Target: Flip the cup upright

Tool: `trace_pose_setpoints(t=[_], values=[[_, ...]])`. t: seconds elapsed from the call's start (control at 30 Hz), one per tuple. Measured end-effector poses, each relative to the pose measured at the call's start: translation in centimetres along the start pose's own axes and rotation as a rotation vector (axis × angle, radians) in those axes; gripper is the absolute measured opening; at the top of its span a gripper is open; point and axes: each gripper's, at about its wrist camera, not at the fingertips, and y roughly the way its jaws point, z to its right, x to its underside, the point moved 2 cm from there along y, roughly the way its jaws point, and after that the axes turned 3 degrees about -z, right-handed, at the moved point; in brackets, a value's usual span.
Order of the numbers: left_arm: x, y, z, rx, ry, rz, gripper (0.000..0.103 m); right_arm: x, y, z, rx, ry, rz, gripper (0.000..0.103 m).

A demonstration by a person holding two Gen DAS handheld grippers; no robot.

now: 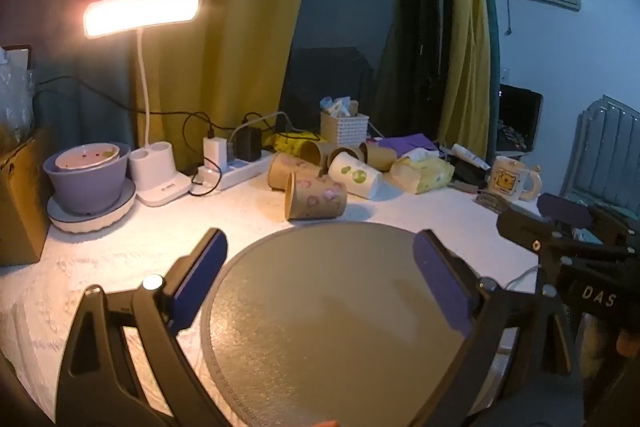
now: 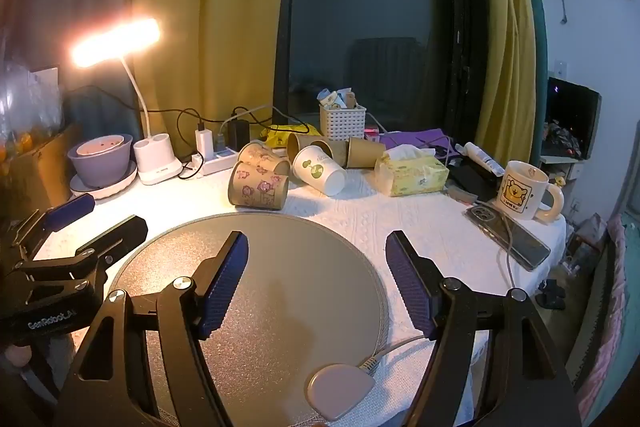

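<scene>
Several paper cups lie on their sides at the back of the table. Nearest is a brown cup with pink prints [image 1: 316,201] [image 2: 258,190], just beyond the round grey mat [image 1: 340,327] [image 2: 256,291]. A white cup with green prints [image 1: 354,174] [image 2: 319,169] lies to its right. My left gripper [image 1: 320,267] is open and empty above the mat; it also shows at the left of the right wrist view [image 2: 76,227]. My right gripper [image 2: 316,267] is open and empty above the mat, and shows at the right edge of the left wrist view [image 1: 560,223].
A lit desk lamp [image 1: 142,13], a purple bowl stack [image 1: 86,179], a power strip [image 1: 236,171], a white basket [image 2: 343,121], a tissue pack [image 2: 414,171], a bear mug [image 2: 524,195], a phone [image 2: 508,235] and a white puck with cable [image 2: 340,389] surround the mat.
</scene>
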Motion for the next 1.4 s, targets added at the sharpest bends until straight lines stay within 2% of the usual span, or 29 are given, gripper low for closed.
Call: trace_pose_setpoints(t=[1.4], values=[[0.00, -0.25, 0.52, -0.006, 0.005, 0.006, 0.095, 0.08, -0.03, 0.32, -0.003, 0.006, 0.002, 0.074]])
